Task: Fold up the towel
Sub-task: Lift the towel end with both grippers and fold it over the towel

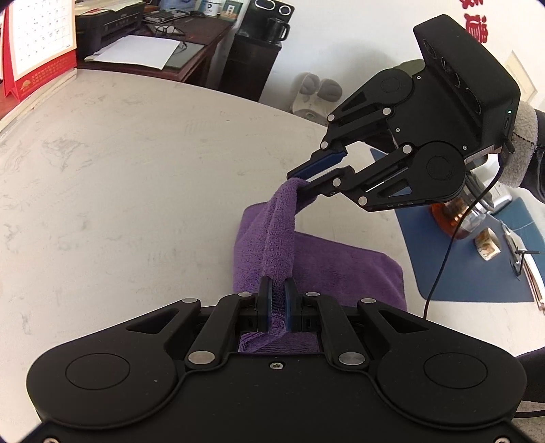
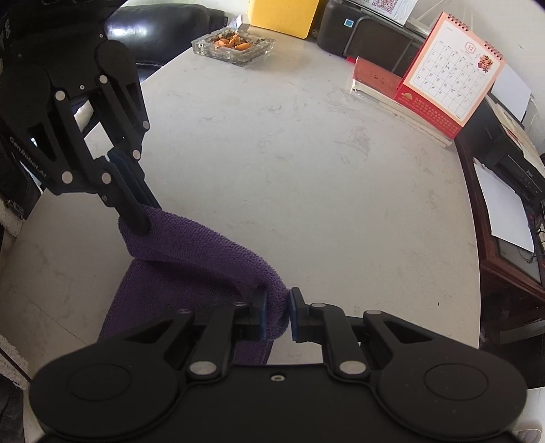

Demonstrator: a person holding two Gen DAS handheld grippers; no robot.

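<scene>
A purple towel [image 1: 327,269] lies partly folded on the white marble table [image 1: 136,170], with one edge lifted between both grippers. In the left wrist view my left gripper [image 1: 277,284] is shut on that raised edge, and my right gripper [image 1: 301,179] further out is shut on the edge's other end. In the right wrist view my right gripper [image 2: 277,300] pinches a bunched corner of the towel [image 2: 190,245]. My left gripper [image 2: 141,225] holds the opposite corner at the left. The towel's lower layers rest on the table [image 2: 306,170].
A red desk calendar [image 2: 449,71] stands on books [image 2: 374,81] at the table's far side. A glass ashtray [image 2: 233,46] sits near the far edge. A blue mat [image 1: 477,265] with an amber jar [image 1: 453,218] lies beyond the right gripper. A printer [image 1: 109,20] stands on a side desk.
</scene>
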